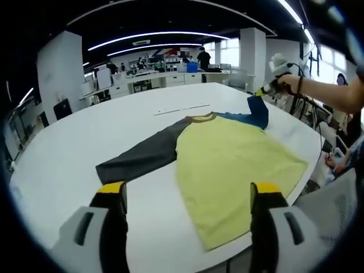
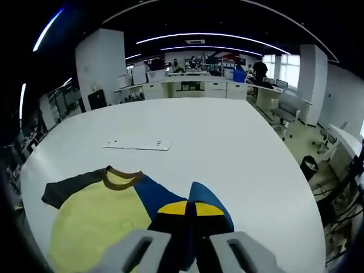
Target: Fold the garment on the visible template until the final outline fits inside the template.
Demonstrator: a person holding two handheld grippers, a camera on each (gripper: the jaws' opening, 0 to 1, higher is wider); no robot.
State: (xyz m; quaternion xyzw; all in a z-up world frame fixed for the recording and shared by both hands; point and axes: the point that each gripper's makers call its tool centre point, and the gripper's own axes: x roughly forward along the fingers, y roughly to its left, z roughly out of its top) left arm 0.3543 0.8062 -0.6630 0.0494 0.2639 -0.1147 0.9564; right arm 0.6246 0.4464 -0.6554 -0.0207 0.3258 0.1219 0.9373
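One raglan T-shirt (image 1: 227, 159) lies flat on the white worktop (image 1: 85, 153), yellow body toward the near edge, a brown collar (image 2: 120, 172), a dark grey sleeve (image 1: 142, 156) stretched out to one side and a blue sleeve (image 1: 253, 114) on the other. The step in hand looks like the first fold: the right gripper (image 2: 190, 213) has its jaws closed on the end of the blue sleeve, lifting it off the worktop, as the left gripper view shows from across the shirt, with the person's hand (image 1: 293, 84) behind it. The left gripper (image 1: 187, 196) hovers short of the shirt's hem with its jaws wide apart and nothing between them. The next move likely calls for carrying the blue sleeve over onto the yellow body and laying it flat, then the same for the grey sleeve. I cannot make out a template outline around the shirt. Beyond the collar a thin white strip (image 2: 137, 144) lies on the worktop, well apart from the garment and not in the way; further back stand office desks, an office chair (image 2: 286, 108) and people
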